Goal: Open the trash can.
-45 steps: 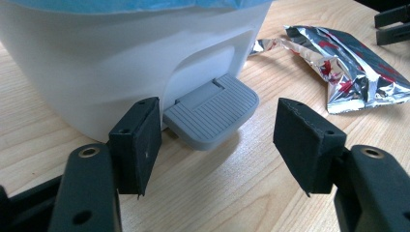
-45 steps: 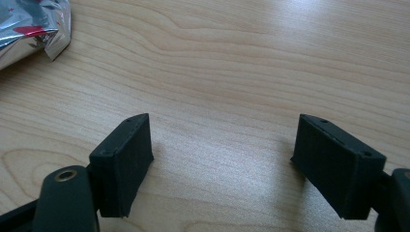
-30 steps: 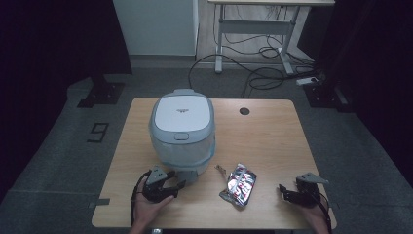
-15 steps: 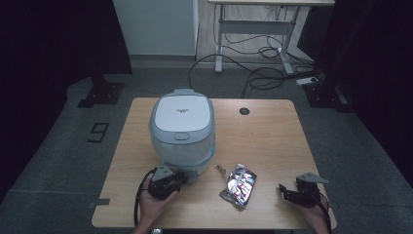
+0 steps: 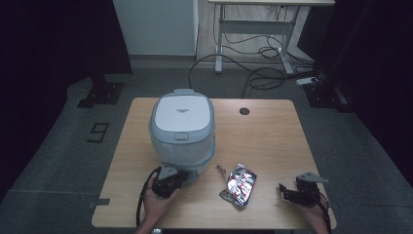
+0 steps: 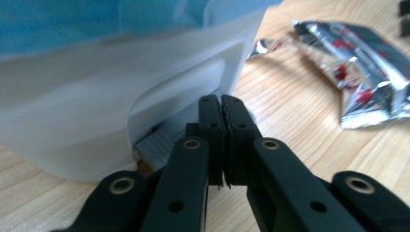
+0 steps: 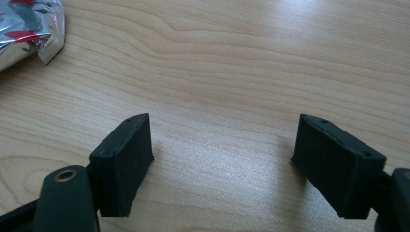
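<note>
Grey carpet surrounds a light wooden table, with cables and the legs of a white desk on the floor beyond its far edge. A round cable hole sits near the table's far edge, right of centre.

On the left half of the table stands a pale blue and white rice cooker, lid down, its latch button facing the near edge. A crumpled silver foil packet with red and black print lies near the near edge, about midway along it, just right of the cooker and apart from it. A small torn strip of foil lies just beyond the packet toward the cooker.

The left gripper, held in the person's left hand at the near edge, points at the foot of the cooker. In the left gripper view its jaws are pressed together with nothing between them, their tips at a recess low in the cooker's white base; whether they touch it I cannot tell. The packet lies off to the right in that view.

The right gripper rests near the near right corner of the table, well apart from the packet. In the right gripper view its jaws stand wide apart over bare wood, holding nothing, with a corner of the packet at the upper left.
</note>
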A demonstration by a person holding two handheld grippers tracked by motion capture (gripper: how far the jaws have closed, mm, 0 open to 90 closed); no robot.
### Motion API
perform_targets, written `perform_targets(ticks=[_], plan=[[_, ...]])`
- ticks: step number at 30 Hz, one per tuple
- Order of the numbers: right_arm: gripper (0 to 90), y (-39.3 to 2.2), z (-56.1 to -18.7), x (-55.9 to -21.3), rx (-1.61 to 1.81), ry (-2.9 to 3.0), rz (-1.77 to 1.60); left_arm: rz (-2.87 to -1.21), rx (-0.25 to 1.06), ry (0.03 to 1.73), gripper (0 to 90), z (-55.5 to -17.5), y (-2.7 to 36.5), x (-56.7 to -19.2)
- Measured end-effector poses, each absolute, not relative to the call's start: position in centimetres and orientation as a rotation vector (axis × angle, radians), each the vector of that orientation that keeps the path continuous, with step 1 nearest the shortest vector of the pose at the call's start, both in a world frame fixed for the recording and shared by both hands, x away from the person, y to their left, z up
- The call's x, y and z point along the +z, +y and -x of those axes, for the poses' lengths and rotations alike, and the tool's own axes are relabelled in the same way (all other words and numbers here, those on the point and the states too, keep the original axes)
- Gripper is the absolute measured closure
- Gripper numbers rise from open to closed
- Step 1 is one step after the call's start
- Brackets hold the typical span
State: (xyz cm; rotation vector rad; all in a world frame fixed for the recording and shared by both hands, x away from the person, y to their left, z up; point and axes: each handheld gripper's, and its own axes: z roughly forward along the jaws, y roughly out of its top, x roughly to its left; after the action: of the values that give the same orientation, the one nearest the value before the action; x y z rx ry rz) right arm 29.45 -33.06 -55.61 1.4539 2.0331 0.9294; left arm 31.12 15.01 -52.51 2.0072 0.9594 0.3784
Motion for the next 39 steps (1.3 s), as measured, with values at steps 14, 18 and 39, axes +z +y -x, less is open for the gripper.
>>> perform_targets(ticks=[14, 18, 39], plan=[[21.3, -33.0, -29.5, -55.6, 0.929, 2.030, -1.458, -2.017, 0.425, 0.969, 90.0, -31.2, 15.1, -53.2], [21.3, -33.0, -29.5, -55.6, 0.928, 2.028, -1.460, -2.028, 0.438, 0.972, 90.0, -31.2, 14.9, -53.2], [21.5, -32.9, -29.4, -55.6, 0.923, 2.017, -1.467, -2.079, 0.441, 0.991, 90.0, -31.3, 14.3, -54.0]])
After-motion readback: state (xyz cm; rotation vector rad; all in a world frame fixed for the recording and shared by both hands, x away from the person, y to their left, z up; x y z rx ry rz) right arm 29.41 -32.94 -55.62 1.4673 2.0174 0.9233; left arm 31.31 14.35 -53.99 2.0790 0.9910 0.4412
